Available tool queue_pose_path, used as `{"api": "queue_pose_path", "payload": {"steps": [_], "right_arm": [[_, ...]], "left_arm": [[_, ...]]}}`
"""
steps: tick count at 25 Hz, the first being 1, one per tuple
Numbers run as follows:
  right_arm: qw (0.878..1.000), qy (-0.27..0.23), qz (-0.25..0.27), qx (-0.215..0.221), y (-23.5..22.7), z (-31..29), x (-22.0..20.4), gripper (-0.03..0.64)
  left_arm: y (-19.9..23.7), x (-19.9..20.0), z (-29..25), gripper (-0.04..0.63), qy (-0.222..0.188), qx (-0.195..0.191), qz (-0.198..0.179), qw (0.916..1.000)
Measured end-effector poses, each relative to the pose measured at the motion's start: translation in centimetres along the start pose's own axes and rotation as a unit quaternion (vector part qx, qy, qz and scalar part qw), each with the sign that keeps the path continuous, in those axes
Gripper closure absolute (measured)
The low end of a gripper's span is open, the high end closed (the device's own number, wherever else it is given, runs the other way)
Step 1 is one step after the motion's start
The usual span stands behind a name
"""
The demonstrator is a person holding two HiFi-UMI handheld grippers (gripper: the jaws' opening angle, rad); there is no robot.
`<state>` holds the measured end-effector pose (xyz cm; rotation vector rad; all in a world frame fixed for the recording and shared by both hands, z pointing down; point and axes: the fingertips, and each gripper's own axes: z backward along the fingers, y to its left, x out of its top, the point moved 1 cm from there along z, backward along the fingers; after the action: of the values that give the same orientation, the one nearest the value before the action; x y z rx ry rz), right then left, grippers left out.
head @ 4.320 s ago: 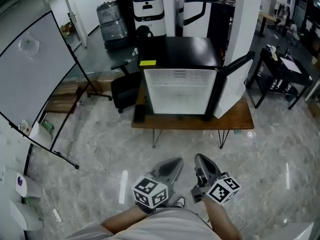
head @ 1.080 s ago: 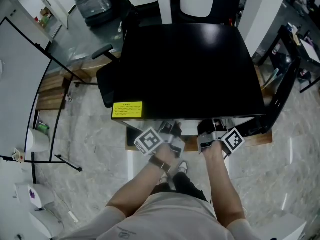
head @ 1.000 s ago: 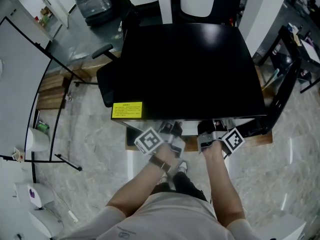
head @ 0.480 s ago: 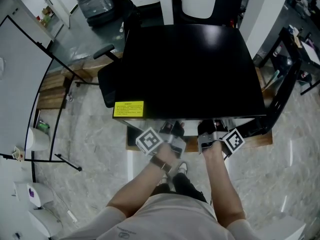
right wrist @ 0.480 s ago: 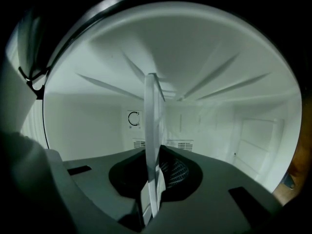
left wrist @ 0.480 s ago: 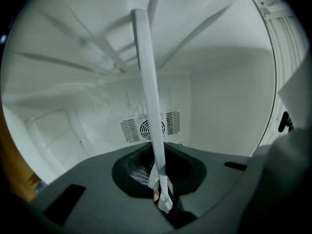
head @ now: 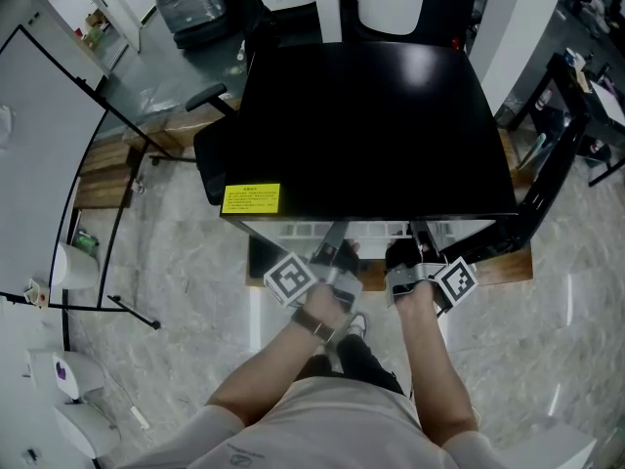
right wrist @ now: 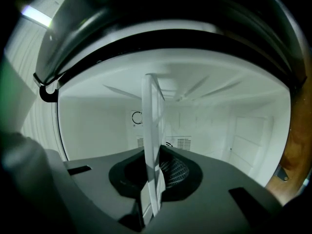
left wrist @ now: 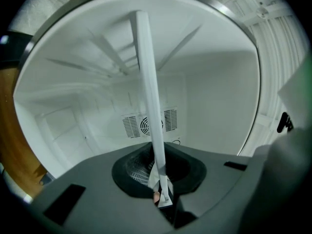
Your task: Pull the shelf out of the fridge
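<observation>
Fridge: a black fridge [head: 371, 125] is seen from above, set on a wooden counter [head: 510, 265]; its door [head: 544, 186] is swung open at the right.
Label: a yellow label [head: 250, 198] is stuck at the front left corner of the fridge top.
Shelf: a white shelf [head: 366, 231] is seen jutting a little past the front edge of the fridge top, with the rest of it inside the white cavity.
Left gripper: the fingers of the left gripper [left wrist: 161, 191] are drawn narrow and clamped on the shelf's front edge, which is seen edge-on as a white bar rising from between them.
Right gripper: the fingers of the right gripper [right wrist: 148, 199] are likewise drawn narrow and pressed on the same front edge, seen edge-on as an upright white strip.
Placement: in the head view both grippers are held side by side at the fridge mouth, one left of the shelf's middle and one right of it, well apart.
Interior: white walls are shown, with a round vent grille [left wrist: 146, 126] on the back wall.
Surroundings: a black chair [head: 220, 154] stands just left of the fridge, on a marbled floor [head: 176, 291].
</observation>
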<state>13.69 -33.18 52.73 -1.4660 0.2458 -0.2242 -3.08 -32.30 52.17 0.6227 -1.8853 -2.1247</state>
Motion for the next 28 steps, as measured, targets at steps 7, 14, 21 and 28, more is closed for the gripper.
{"api": "queue_pose_path", "payload": {"steps": [7,14,21,28], "right_arm": [[1.0,0.014,-0.002,0.005,0.5,1.9,-0.4,0.571],[1.0,0.018,-0.001,0.01,0.5,5.9,-2.3,0.57],[1.0,0.014,0.008,0.015,0.9,11.4,-4.1,0.571],[1.0,0.005,0.005,0.019,1.6,14.5,-4.1,0.569]], "left_arm": [[-1.1,-1.1,1.5,0.561,-0.012,-0.013,0.007,0.9998],[-0.5,-2.4,5.9,0.561,-0.004,-0.002,-0.011,0.9999],[-1.7,-5.0,10.7,0.561,0.01,-0.019,0.005,0.9997],[-2.5,-6.9,13.0,0.563,0.024,-0.019,0.003,0.9995]]}}
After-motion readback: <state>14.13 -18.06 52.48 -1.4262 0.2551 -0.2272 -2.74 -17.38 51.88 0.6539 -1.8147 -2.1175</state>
